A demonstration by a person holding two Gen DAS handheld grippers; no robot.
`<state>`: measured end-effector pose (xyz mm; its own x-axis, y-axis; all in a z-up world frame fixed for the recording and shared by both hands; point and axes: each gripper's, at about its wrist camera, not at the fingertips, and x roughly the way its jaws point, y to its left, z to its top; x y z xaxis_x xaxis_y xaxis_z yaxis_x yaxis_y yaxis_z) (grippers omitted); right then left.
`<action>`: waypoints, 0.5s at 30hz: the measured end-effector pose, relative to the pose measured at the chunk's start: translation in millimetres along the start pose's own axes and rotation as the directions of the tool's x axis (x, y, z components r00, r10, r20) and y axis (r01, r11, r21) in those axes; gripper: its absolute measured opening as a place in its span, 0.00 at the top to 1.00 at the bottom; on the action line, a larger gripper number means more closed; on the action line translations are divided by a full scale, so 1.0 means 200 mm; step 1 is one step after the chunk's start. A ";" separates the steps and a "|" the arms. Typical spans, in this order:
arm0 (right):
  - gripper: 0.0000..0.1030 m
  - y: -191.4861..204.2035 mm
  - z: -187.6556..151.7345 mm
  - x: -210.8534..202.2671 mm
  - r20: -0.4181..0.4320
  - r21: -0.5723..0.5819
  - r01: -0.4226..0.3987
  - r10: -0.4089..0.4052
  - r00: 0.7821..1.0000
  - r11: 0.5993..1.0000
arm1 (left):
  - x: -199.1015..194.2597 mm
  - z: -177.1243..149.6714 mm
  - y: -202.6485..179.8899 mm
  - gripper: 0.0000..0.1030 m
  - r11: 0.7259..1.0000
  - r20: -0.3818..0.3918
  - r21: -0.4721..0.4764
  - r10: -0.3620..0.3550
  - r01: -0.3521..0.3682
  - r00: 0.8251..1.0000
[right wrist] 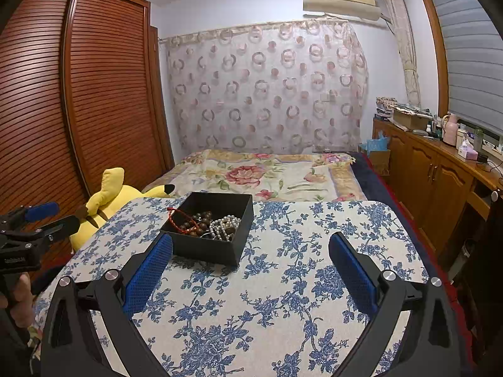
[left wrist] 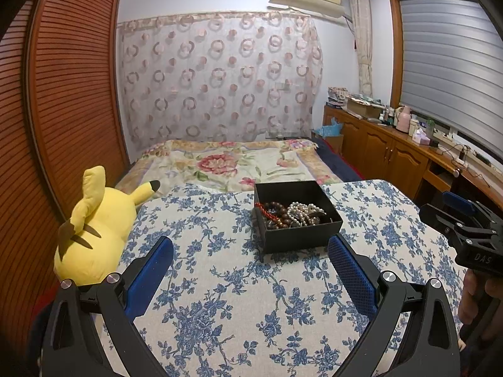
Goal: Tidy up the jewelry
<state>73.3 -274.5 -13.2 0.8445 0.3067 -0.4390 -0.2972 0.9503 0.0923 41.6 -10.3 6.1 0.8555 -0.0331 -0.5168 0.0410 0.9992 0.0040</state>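
Bedroom all round you: wardrobe to your left, bed (left wrist: 226,163) straight ahead beyond the table, cabinets along the right under the window. Your tools hang over a table with a blue-flowered cloth (left wrist: 220,282), and a yellow plush (left wrist: 94,226) lies off its left edge.

On the cloth sits a black box (left wrist: 295,216), lid off, ahead of the left gripper (left wrist: 251,267) and toward its right finger; from the right gripper (right wrist: 250,267) it is ahead and to the left, with its near corner just beside that tool's left finger. Neither tool touches it.

Both grippers are spread wide and hold nothing.

Inside the box the jewelry lies in one heap: brown beads (left wrist: 278,212) in the middle, pearls (left wrist: 303,212) on the right, a red cord (left wrist: 262,209) looped at the left wall, its loop rising to about rim height in the right view. No jewelry shows on the cloth.

That fits two stages: pieces gathered in and the job near its close, or a tangled pile waiting to be sorted out. The pictures do not settle which, so judge it yourself. Any reach into the box would call for a steep entry between the walls, and the strands look tangled enough that one may drag its neighbours along.
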 end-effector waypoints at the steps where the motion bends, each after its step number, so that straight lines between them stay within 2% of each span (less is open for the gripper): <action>1: 0.02 0.00 0.00 0.00 0.000 0.000 0.000 0.000 1.000 1.000 | 0.00 0.00 -0.01 0.08 1.000 0.000 0.000 0.001 -0.001 1.000; 15: 0.03 0.00 0.00 0.00 0.000 0.001 0.000 0.000 1.000 1.000 | 0.00 0.00 0.00 0.08 1.000 0.000 -0.001 -0.001 0.001 1.000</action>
<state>73.3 -274.6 -13.5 0.8445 0.3067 -0.4390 -0.2968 0.9504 0.0929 41.2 -9.9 5.3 0.8557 -0.0336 -0.5164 0.0409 0.9992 0.0027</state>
